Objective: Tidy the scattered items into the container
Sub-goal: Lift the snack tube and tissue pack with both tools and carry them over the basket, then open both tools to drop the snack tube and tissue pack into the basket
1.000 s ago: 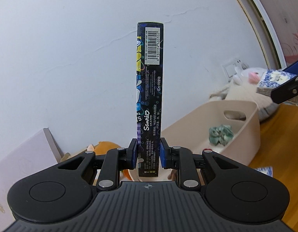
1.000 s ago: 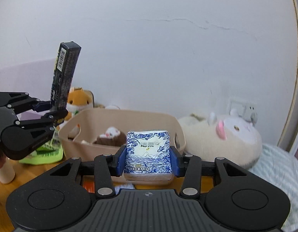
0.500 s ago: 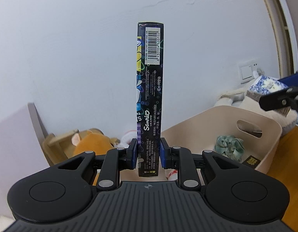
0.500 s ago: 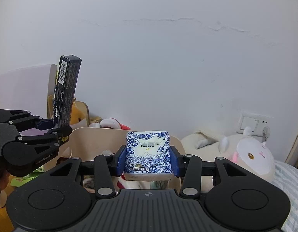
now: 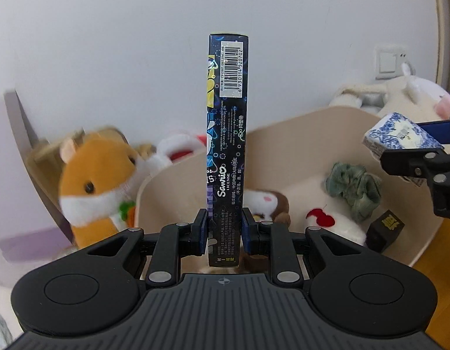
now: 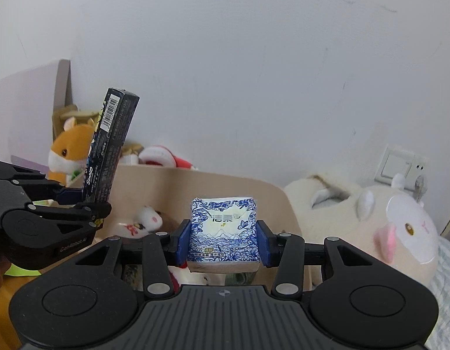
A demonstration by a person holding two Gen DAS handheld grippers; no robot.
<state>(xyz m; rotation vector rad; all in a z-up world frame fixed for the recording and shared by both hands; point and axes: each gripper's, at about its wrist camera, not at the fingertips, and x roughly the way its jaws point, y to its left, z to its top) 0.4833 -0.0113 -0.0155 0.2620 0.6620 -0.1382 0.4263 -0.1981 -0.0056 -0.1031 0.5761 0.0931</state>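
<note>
Blue pads of the left tongs (image 5: 224,232) are pressed against the two narrow sides of a tall dark carton (image 5: 227,134), which is pinched near its lower end and held upright; a white barcode label is seen near its top and the word "LICENSE" lower down. From the right wrist view the same carton (image 6: 109,145) is seen leaning slightly, clamped in the left tongs (image 6: 79,199) at the left edge of the picture. The right tongs (image 6: 223,237) are closed on a small pack of tissues (image 6: 223,230) printed in blue and white, with one pad on each side of it. In the left wrist view that pack (image 5: 400,135) and the right tongs (image 5: 420,148) are seen over the right-hand rim of the container.

A beige plastic bin (image 5: 283,143) lies just beyond and below both tongs. Inside it are seen a small brown-and-white plush (image 5: 268,201), a white plush with a red mark (image 5: 336,221), a green scrunchie (image 5: 355,188) and a small black box (image 5: 385,229) in the right-hand corner. An orange hamster plush (image 5: 96,183) is placed just outside the bin's left wall, and a red-and-white plush (image 5: 178,151) behind its far rim. A large white plush with pink cheeks (image 6: 394,227) is seen to the right of the bin, below a wall switch plate (image 6: 400,166). A strip of wooden tabletop (image 5: 438,256) shows at the bin's right side.
</note>
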